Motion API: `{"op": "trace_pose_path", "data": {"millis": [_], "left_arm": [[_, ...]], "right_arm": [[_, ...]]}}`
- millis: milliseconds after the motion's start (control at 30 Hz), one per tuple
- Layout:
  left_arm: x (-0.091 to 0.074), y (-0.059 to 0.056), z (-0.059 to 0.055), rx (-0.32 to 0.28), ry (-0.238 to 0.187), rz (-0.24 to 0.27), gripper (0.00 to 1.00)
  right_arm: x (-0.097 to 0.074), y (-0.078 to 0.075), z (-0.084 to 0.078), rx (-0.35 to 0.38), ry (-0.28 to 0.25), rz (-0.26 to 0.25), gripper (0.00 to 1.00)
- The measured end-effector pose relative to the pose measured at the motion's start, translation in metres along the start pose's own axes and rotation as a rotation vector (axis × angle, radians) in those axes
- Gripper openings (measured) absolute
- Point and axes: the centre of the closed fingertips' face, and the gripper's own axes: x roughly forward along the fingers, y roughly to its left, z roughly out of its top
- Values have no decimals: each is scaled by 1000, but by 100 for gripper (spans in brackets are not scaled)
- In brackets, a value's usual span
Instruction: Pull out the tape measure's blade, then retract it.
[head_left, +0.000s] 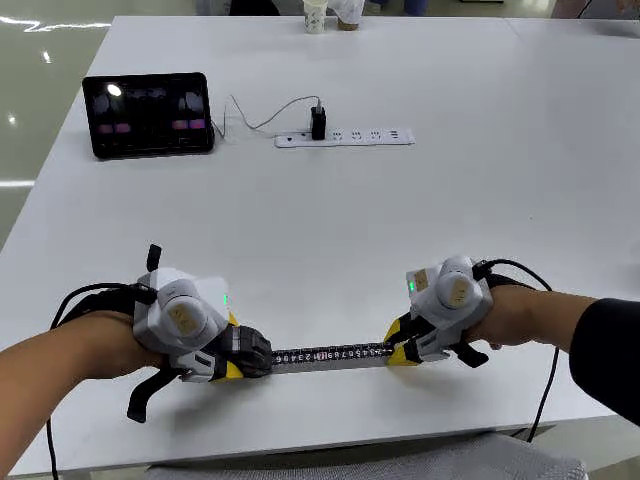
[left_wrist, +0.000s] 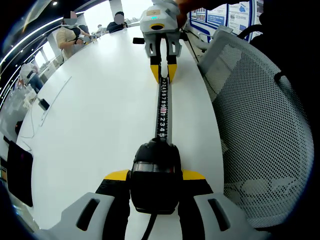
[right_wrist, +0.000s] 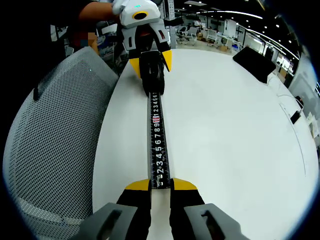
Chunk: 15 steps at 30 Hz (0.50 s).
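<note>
I have the left gripper (head_left: 238, 357) clamped on the tape measure case (left_wrist: 156, 172), and the right gripper (head_left: 402, 350) pinching the extended blade (right_wrist: 158, 135).

table (head_left: 400, 220): smooth white | tape case (left_wrist: 155, 175): matt black plastic | blade (right_wrist: 157, 135): smooth black | chair (right_wrist: 50, 150): mesh

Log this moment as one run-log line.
stage: blade out | left tongs: shut on tape measure case | right tongs: shut on blade | blade: extended straight between tongs, over white table | retract: not begun
</note>
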Motion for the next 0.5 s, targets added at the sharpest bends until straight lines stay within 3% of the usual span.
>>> {"op": "trace_pose_path", "data": {"millis": [500], "left_arm": [[1, 0, 0, -5, -1, 3, 31]], "right_arm": [[-6, -1, -9, 2, 12, -9, 9]]}}
